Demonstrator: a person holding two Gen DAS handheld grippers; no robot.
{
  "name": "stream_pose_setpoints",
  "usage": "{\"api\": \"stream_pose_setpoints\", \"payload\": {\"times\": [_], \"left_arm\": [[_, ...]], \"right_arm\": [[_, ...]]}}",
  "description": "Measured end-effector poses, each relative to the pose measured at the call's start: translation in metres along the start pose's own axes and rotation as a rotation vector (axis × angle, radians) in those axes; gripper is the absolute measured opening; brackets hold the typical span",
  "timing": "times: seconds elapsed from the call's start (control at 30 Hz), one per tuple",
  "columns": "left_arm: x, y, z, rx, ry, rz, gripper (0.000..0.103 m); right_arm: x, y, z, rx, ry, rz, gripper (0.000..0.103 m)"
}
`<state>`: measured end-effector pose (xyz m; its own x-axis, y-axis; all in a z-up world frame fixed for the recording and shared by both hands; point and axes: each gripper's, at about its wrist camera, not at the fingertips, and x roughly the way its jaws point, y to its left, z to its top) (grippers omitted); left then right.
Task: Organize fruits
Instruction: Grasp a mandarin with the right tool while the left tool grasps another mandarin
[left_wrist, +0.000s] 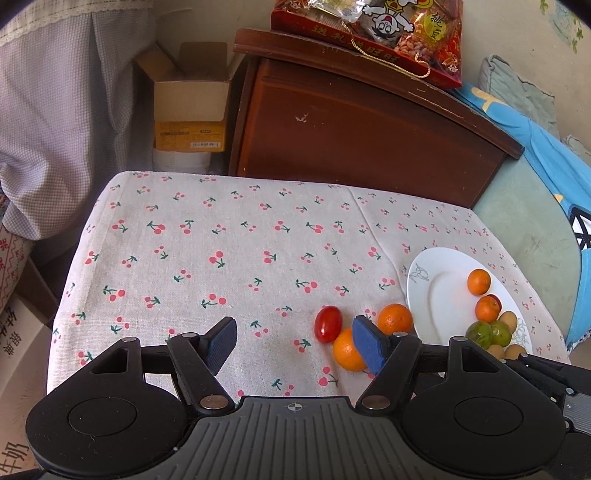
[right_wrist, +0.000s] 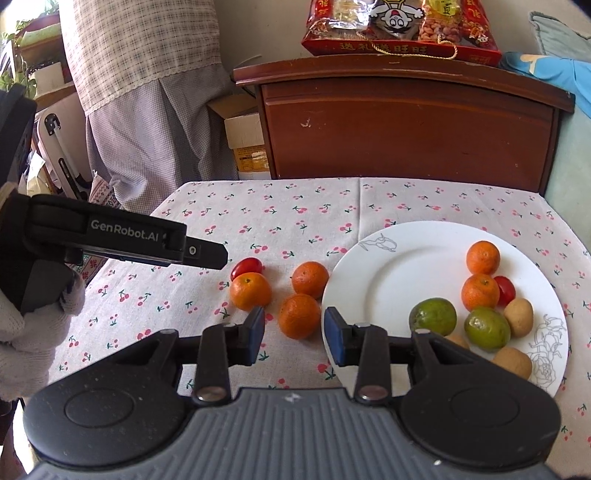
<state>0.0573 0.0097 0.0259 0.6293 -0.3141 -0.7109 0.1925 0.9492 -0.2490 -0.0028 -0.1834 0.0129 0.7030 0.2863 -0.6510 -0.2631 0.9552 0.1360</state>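
**Fruit sort: three oranges and one tomato off the plate, both grippers empty**

Tabletop (right_wrist: 258, 199) carries a cherry-print cloth. White plate (right_wrist: 388, 280) sits at the right side. On the plate, right wrist view: two oranges, far one (right_wrist: 482, 257) and near one (right_wrist: 480, 292), touching; a red tomato (right_wrist: 506, 290) just right of the near orange; two green fruits (right_wrist: 433, 315) (right_wrist: 487, 327); three small tan fruits along the near right rim, the clearest at (right_wrist: 518, 317).

Off the plate, on the cloth to its left: three loose oranges, left (right_wrist: 250, 291), far (right_wrist: 310, 279), near (right_wrist: 299, 316), grouped close together. A second red tomato (right_wrist: 246, 268) lies just behind the left orange, touching it.

Right gripper (right_wrist: 295, 334): jaws apart, holding nothing, low over the near edge of the tabletop; the near loose orange lies just beyond the gap between the fingers. The right finger overlaps the plate rim in view.

Left gripper (left_wrist: 295, 341): jaws wide apart, holding nothing. In the left wrist view its right pad (left_wrist: 370, 341) covers part of an orange (left_wrist: 347, 350); whether they touch cannot be told. In the right wrist view the left gripper comes in from the left, held by a white-gloved hand (right_wrist: 35, 325), its tip near the loose tomato.

Behind the tabletop: a dark wooden cabinet (right_wrist: 406, 129) with a red snack bag (right_wrist: 399, 29) on top.
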Motion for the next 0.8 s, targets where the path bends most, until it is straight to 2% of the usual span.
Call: {"api": "stream_pose_setpoints", "payload": {"times": [0.37, 0.8], "left_arm": [[0.000, 0.002, 0.000, -0.015, -0.004, 0.010, 0.069], [0.002, 0.003, 0.000, -0.024, 0.011, 0.005, 0.069]], "right_arm": [[0.013, 0.009, 0.000, -0.027, 0.007, 0.033, 0.037], [0.028, 0.007, 0.002, -0.004, 0.005, -0.006, 0.035]]}}
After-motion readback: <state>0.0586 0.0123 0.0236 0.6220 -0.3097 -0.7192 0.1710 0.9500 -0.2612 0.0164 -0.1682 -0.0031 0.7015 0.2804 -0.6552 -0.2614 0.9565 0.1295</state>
